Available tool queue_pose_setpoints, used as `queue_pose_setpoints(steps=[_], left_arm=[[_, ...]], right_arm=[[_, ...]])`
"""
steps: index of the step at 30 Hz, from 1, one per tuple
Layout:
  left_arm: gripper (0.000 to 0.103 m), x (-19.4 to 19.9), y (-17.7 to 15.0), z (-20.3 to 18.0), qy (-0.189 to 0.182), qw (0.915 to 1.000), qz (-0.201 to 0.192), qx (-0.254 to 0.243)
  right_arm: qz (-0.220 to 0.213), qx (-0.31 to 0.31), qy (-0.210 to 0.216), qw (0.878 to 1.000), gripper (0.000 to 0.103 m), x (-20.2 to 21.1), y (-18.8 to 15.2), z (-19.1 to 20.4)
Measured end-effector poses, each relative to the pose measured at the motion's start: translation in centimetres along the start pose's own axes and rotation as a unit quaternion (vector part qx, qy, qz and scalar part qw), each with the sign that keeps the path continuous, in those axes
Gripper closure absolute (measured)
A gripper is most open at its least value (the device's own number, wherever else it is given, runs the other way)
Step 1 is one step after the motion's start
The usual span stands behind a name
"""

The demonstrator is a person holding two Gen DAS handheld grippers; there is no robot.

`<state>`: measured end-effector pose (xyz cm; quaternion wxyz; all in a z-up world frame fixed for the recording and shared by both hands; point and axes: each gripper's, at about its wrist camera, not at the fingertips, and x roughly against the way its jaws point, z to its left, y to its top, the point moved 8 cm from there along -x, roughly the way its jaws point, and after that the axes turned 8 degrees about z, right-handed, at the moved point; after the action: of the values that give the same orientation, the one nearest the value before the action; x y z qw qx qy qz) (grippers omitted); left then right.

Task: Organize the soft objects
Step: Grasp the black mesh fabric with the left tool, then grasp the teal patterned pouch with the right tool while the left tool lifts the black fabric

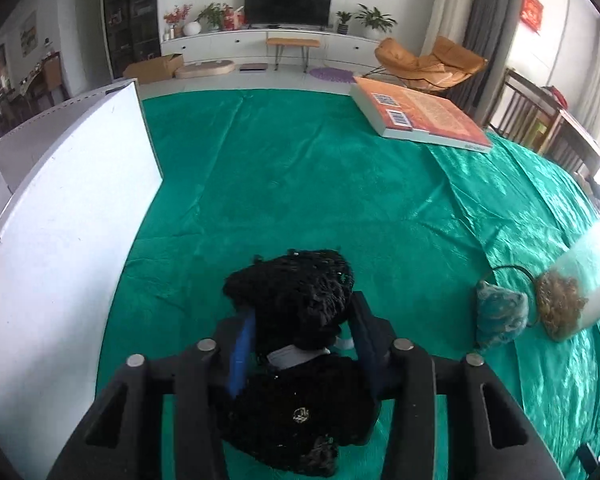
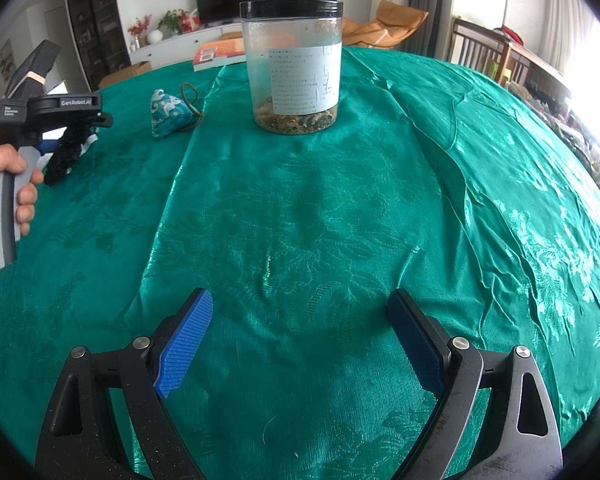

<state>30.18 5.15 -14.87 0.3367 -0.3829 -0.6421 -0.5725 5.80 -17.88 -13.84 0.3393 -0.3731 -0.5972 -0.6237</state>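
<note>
Our left gripper is clenched on a black knitted soft item, which looks like a crocheted hat or pouch with a white tag. The item fills the gap between the 2 blue pads and hangs both in front of the fingertips and behind them, so its long axis runs along the fingers, not across. From the right wrist view we see it hanging down from the left gripper above the green tablecloth.

The relation that matters for the coming move, we judge, is the white box. Its wall stands just beside the held item, on the left of the gripper, and its opening seems to face up, though we cannot see inside. So the carry is probably leftward and over the wall.

Our right gripper is released, its jaws wide apart, low over the bare cloth and holding nothing. The small blue patterned pouch lies ahead and to its left, near the plastic jar. It lies between the 2 grippers, and the free right one can take it.
</note>
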Motion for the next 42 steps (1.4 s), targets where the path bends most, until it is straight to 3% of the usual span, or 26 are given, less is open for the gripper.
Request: queue_pose_setpoints(steps=[6,9,11,12,13,16,20,23,28,35,36,38,42], left_arm=[[0.063,4.8,-6.5,-2.5,-0.085,0.9951,0.008,-0.050],[0.061,6.2,-9.4,-2.9,-0.098,0.9928,0.017,-0.068],[0.042,6.4,-10.7,-3.0,-0.100,0.9912,0.024,-0.083],[0.015,6.4,-11.2,-3.1,-0.097,0.9905,0.024,-0.094],[0.001,6.4,-11.5,-3.2,-0.090,0.9905,0.014,-0.103],[0.001,6.4,-11.9,-3.3,-0.069,0.9904,-0.007,-0.119],[0.001,4.3,-13.0,-3.3,-0.051,0.9908,0.017,-0.124],[0.000,4.2,-13.3,-3.3,-0.033,0.9901,0.011,-0.136],[0.000,3.7,-13.3,-3.1,-0.015,0.9903,0.018,-0.137],[0.000,3.6,-13.1,-2.8,-0.017,0.9903,0.018,-0.137],[0.000,3.6,-13.1,-2.8,-0.017,0.9903,0.018,-0.137],[0.000,3.5,-12.9,-2.9,-0.016,0.9903,0.018,-0.137],[0.000,3.4,-12.9,-3.0,-0.016,0.9903,0.018,-0.137]], right_arm=[[0.002,0.003,0.000,1.000,0.010,0.0,0.0,0.1],[0.002,0.003,0.000,1.000,0.010,0.0,0.0,0.1],[0.002,0.003,0.000,1.000,0.010,0.0,0.0,0.1],[0.002,0.003,0.001,1.000,0.010,0.0,0.0,0.1],[0.002,0.003,0.001,1.000,0.010,0.0,0.0,0.1],[0.002,0.003,0.001,1.000,0.010,0.0,0.0,0.1],[0.005,0.007,0.000,1.000,0.010,0.0,0.2,0.3],[0.006,0.030,0.035,0.999,0.011,0.0,1.6,2.1],[-0.029,0.085,0.072,0.993,0.012,-0.3,8.2,7.6],[-0.012,0.140,0.050,0.989,0.014,-6.2,15.9,12.9],[-0.005,0.140,0.057,0.989,0.021,-6.8,16.3,13.2],[0.022,0.132,0.074,0.988,0.056,-7.8,16.1,13.2],[0.017,0.099,0.106,0.989,0.056,-5.0,12.9,10.7]])
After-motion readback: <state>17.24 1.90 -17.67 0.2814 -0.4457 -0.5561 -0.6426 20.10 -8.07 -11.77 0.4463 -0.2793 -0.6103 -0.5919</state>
